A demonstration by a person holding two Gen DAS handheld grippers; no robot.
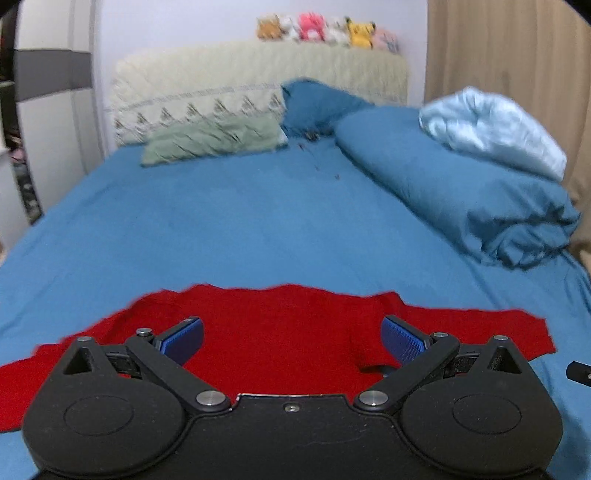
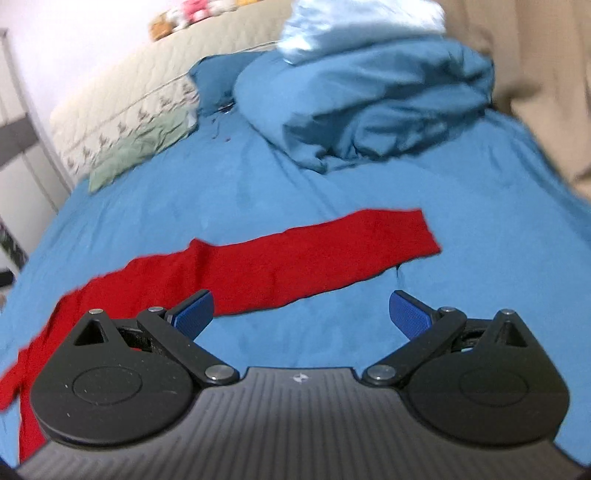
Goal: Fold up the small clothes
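Note:
A red garment (image 1: 280,325) lies spread flat on the blue bedsheet (image 1: 221,221). My left gripper (image 1: 291,338) is open and hovers over the garment's middle, holding nothing. In the right wrist view the garment's long red sleeve (image 2: 314,251) stretches out to the right on the sheet. My right gripper (image 2: 301,312) is open and empty, just in front of the sleeve's near edge; its left blue pad (image 2: 194,314) overlaps the red cloth in view.
A rolled blue duvet (image 1: 454,192) with a pale blue satin cloth (image 1: 491,129) on it lies at the right. A green pillow (image 1: 214,142) and a cream headboard (image 1: 258,70) with plush toys (image 1: 325,31) are at the far end. Beige curtains (image 1: 509,48) hang on the right.

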